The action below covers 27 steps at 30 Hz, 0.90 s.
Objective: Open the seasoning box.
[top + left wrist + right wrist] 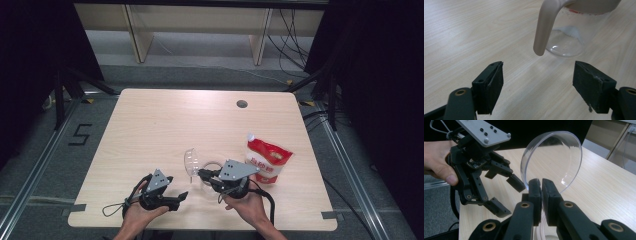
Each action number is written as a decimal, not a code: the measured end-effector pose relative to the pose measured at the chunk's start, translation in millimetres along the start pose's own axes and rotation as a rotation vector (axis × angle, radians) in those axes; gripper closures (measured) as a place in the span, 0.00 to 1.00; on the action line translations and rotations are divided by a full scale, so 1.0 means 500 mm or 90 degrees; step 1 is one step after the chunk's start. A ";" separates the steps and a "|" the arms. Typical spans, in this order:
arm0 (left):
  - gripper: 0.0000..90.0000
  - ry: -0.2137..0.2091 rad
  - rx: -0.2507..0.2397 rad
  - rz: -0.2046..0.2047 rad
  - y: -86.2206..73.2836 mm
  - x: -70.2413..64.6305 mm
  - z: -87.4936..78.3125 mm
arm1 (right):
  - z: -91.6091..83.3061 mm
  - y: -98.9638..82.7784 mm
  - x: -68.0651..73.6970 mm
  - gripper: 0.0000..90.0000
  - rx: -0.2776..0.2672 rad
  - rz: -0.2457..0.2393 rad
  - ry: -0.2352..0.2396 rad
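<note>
Lid (554,160), clear and dome-shaped, stands on edge in the right gripper (541,195), whose two jaws are closed tight on its rim near the front of the table (150,125). In the high view the lid (190,161) is lifted just left of that gripper (205,174), a little right of the table's middle. The left gripper (181,196) sits nearer the front edge, to the left, with its jaws spread wide and nothing between them. From its own camera, the left gripper (537,80) looks toward a clear jug (571,32) with a beige handle (545,27) standing upright just beyond the jaws, and the pads are not touching it. A red and white bag (267,159) stands farther right, near the right hand (247,207). A round cable hole (242,104) lies at the far side.

The grip takes only a thin edge of a smooth, curved piece, so I judge the lid could swing or slip out if the hand tilts quickly. If the lid is meant for the jug, it could strike the handle and tip the light, nearly empty jug unless the open left gripper steadies it first. The bag is close enough to the right hand that a wide sweep could knock it over.
</note>
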<state>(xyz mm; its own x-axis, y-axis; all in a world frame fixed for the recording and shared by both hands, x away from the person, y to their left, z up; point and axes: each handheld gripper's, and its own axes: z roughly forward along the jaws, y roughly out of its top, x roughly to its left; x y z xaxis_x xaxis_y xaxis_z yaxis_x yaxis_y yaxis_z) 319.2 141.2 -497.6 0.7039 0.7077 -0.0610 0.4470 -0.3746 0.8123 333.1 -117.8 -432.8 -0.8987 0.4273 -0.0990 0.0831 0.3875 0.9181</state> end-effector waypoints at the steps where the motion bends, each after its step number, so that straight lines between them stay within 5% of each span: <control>1: 0.27 0.001 -0.016 -0.019 0.000 -0.004 0.003 | -0.001 0.000 0.000 0.96 -0.003 -0.001 -0.004; 6: 0.28 -0.002 -0.016 -0.026 -0.001 -0.006 0.003 | -0.016 -0.002 0.001 0.94 -0.004 0.002 -0.002; 8: 0.27 0.006 -0.004 -0.006 0.000 -0.003 -0.001 | -0.024 -0.004 -0.002 0.93 -0.015 0.001 -0.012; 15: 0.23 -0.008 -0.019 -0.043 -0.001 -0.011 0.000 | -0.053 -0.022 -0.018 0.83 -0.028 0.028 -0.033; 17: 0.22 -0.010 -0.007 -0.018 -0.001 -0.012 -0.003 | -0.059 -0.027 -0.023 0.80 -0.030 0.029 -0.036; 23: 0.22 -0.006 -0.015 -0.029 -0.003 -0.022 -0.001 | -0.080 -0.036 -0.031 0.69 -0.023 0.051 -0.057; 27: 0.22 -0.012 0.002 -0.011 -0.002 -0.020 -0.004 | -0.101 -0.042 -0.032 0.59 -0.027 0.053 -0.083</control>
<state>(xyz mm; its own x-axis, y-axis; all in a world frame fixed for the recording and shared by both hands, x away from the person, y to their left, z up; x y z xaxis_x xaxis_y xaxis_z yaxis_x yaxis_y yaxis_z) 310.5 135.9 -496.7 0.7060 0.7030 -0.0863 0.4614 -0.3641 0.8090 324.0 -174.1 -431.0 -0.8256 0.5603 -0.0676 0.1350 0.3124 0.9403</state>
